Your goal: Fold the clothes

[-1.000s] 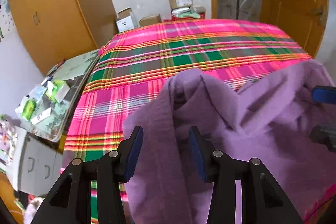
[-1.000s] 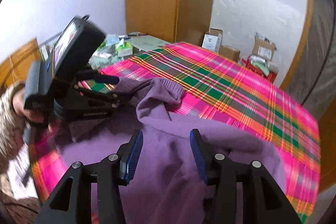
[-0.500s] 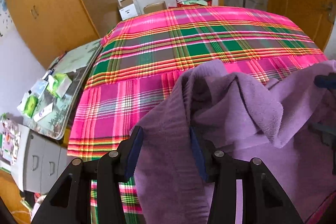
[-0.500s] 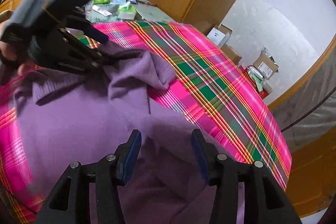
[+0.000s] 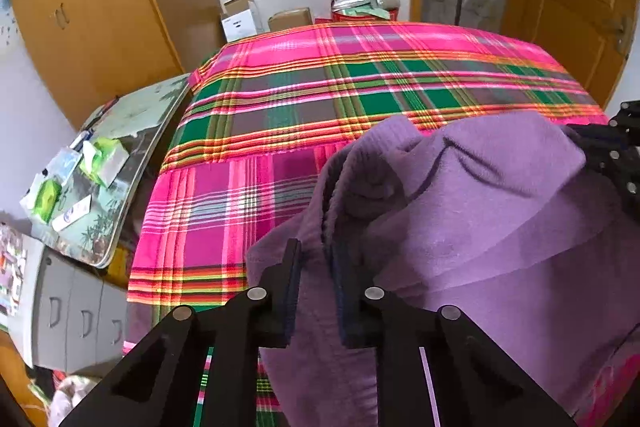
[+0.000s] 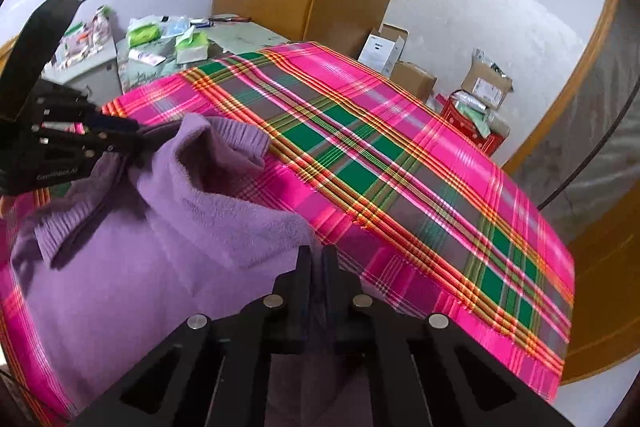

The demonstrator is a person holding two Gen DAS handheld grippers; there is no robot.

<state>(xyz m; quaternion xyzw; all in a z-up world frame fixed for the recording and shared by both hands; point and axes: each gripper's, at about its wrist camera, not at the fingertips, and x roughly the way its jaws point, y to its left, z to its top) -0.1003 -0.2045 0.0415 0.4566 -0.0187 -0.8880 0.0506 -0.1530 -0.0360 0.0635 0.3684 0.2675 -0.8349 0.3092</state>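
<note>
I have both grippers, left (image 5: 314,259) and right (image 6: 316,255), just closed and pinching folds of the fuzzy purple sweater (image 5: 480,211), bunched on the plaid bedspread (image 5: 360,87)

Bright even light, fisheye-warped edges, dark corners

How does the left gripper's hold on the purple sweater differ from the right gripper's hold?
The left gripper pinches a thick fold of the purple sweater, so its jaws stand slightly apart; the right gripper pinches a thinner edge, with its jaws almost together. The left grips near the ribbed cuff; the right grips by plain fabric. Both have just closed on the sweater.
</note>
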